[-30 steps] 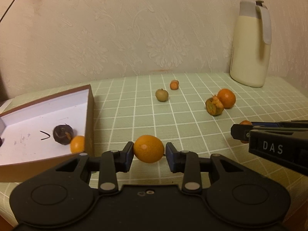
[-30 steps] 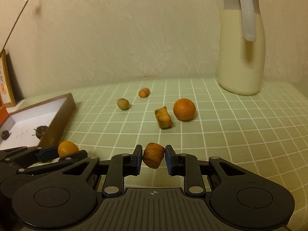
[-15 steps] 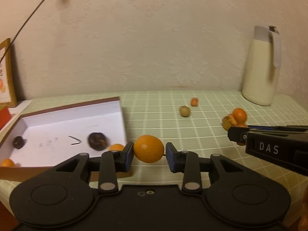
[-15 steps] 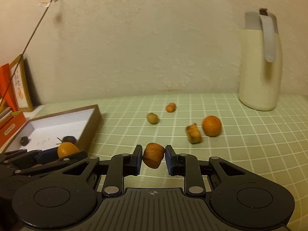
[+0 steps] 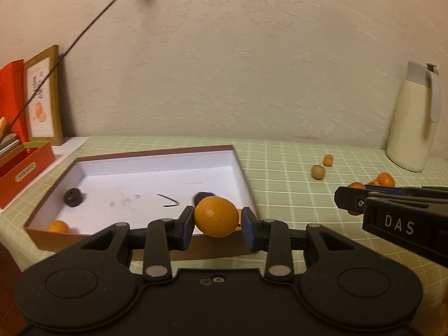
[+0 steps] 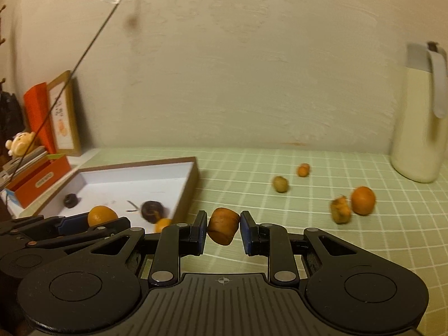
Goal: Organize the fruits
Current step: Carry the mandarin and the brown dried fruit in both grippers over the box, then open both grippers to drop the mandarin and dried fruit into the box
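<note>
Both claws are loaded: left gripper (image 5: 217, 221) is clamped on a smooth orange kumquat (image 5: 216, 216), held over the box's (image 5: 240, 168) near edge, and the right gripper (image 6: 223, 231) is pinching a brownish fruit chunk (image 6: 223, 229) above the green checked tablecloth (image 6: 280, 238), right of the box. Inside the box are two dark fruits and a couple of orange ones. Further back, four loose fruits wait by the cream jug (image 6: 420, 117). That round kumquat could squirt out, or bounce off the rim if dropped short
</note>
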Available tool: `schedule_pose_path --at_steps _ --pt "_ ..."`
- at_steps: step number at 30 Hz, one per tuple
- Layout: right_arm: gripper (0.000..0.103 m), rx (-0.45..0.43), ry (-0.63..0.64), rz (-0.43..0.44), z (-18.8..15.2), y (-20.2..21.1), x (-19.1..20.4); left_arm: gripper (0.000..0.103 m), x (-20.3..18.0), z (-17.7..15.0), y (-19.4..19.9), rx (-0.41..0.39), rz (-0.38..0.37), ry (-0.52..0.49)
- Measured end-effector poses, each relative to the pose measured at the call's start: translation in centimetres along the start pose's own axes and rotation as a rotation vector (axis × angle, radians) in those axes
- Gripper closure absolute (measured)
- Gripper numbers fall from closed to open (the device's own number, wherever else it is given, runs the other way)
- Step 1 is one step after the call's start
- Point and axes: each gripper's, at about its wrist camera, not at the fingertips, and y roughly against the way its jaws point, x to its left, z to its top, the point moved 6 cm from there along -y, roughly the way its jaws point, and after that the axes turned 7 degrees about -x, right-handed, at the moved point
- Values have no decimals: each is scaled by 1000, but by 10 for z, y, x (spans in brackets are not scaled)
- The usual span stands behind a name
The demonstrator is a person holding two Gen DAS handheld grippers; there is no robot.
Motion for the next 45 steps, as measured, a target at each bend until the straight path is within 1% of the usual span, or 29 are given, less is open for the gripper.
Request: schedule_pose_path --at_steps 14,20,35,45 --pt "77 4 42 119 -2 -15 64 77 59 2 11 -11 106 57" --pt "77 -5 55 156 -1 -21 85 77 85 8 12 -21 148 77" --pt "77 -36 88 203 14 -34 108 76 128 23 11 -32 213 97" --pt "77 -41 108 184 24 -54 110 76 163 33 -6 -27 248 92"
